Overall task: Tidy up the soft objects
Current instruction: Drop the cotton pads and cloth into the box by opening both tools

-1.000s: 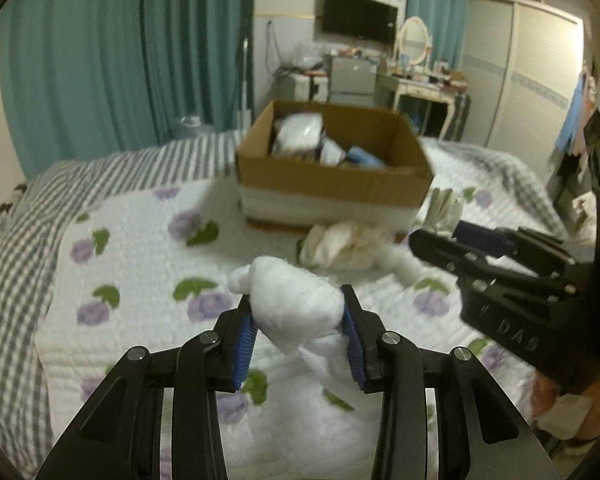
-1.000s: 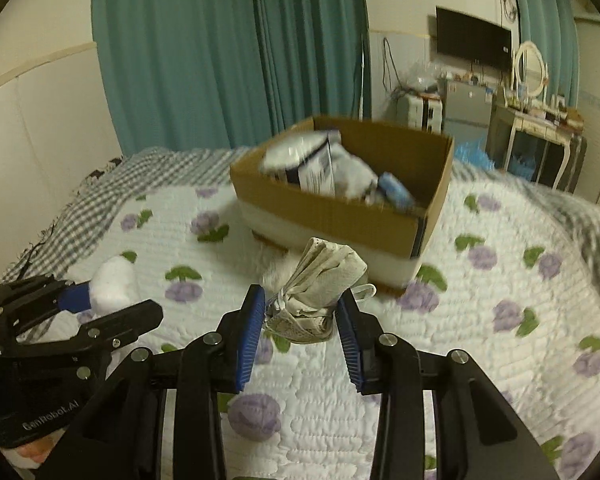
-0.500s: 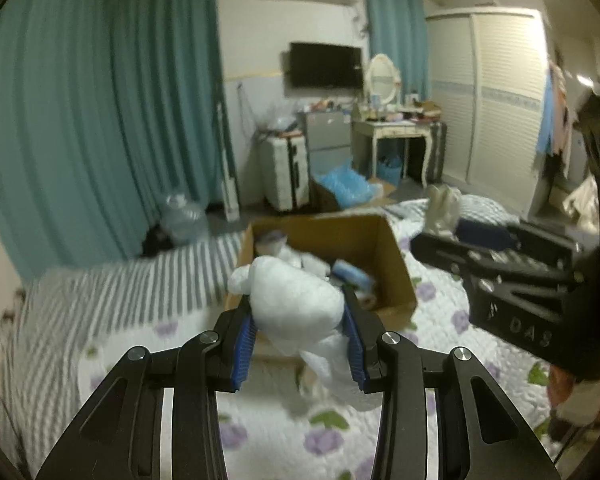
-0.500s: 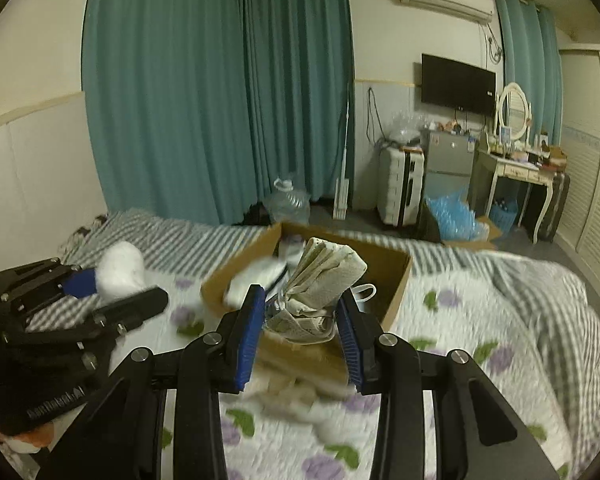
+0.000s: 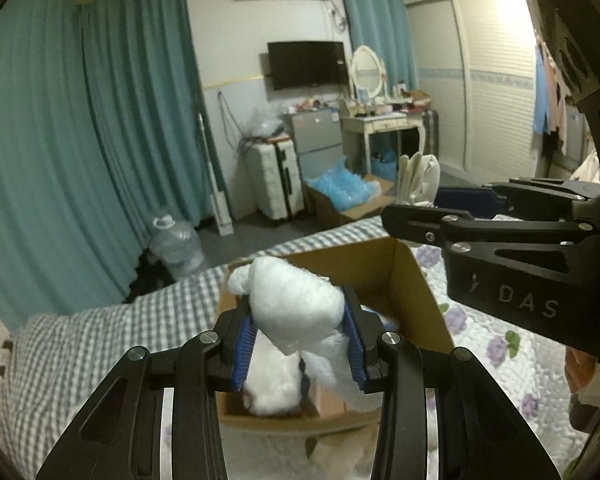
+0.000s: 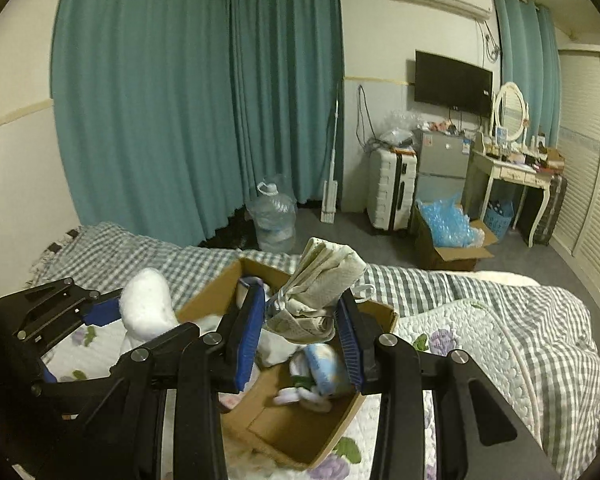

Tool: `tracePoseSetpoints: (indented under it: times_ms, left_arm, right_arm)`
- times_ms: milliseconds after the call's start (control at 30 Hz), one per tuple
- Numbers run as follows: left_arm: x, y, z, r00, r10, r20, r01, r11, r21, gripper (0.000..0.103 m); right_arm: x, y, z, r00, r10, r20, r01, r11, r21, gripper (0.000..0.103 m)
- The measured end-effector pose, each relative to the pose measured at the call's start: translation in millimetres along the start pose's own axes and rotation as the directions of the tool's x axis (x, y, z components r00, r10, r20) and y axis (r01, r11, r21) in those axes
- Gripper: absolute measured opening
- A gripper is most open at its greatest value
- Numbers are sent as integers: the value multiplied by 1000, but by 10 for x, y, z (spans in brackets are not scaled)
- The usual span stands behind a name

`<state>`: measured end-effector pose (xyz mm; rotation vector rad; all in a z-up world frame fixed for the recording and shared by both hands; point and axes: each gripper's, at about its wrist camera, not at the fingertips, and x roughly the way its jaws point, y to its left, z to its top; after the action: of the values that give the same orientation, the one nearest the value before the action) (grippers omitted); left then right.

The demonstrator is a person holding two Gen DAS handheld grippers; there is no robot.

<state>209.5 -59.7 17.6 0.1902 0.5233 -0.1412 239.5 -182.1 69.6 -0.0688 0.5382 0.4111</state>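
Already partly done: box (image 6: pixel 324 432) on the bed (image 6: pixel 500 320) holds several soft items, among them a blue-and-white bundle (image 6: pixel 320 364) and white pieces. Left gripper (image 5: pixel 298 344) clamped on a white plush (image 5: pixel 296 312), poised above the box's near left part. Right gripper (image 6: pixel 300 340) clamped on a folded cloth (image 6: pixel 320 280), likewise over the open box. Left to do, by the look of it: release both into the box. Something pale on the bed just below the box's near wall, too blurred to name.
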Motion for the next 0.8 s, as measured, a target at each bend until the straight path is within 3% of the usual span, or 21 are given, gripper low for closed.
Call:
tracePoseSetpoints:
  times_ms: [367,433,500,533,567,633,800]
  left_arm:
    - [548,-213,-178,995,-40,-97,41,999,7,38]
    - [593,-215,-153,994,-42,-96,44,999,13,43]
    - [567,-229,-155,996,-28,-81,30,999,17,45]
    - [558,-236,-142,997,-17,-79,18,1000,12,61]
    - [550,-236,-130,997,-18,-79,19,1000,1,75]
    - [436,-184,-103,997,-60,-48,58,997,-45,76]
    - [67,-185,64,1000,-15,13,15,1000,-27,76]
  right_arm:
    - [833,-319,-246,993,-21,-114,27,998,52,36]
    - [880,-325,-268,994,-13,-109,19,998,54,37]
    - [869,-337,-290,996,-5,-93,11,998,67,53]
    - [846,-350,-290,996,-14,-86,20,997,76,71]
    - [816,-346,-274,997,-18,-77,24,996,82,75]
    - [722,-365,-236,998,-14,-55,19,995,94,75]
    - [279,-378,-79,999,-55,-3,55,995,81,83]
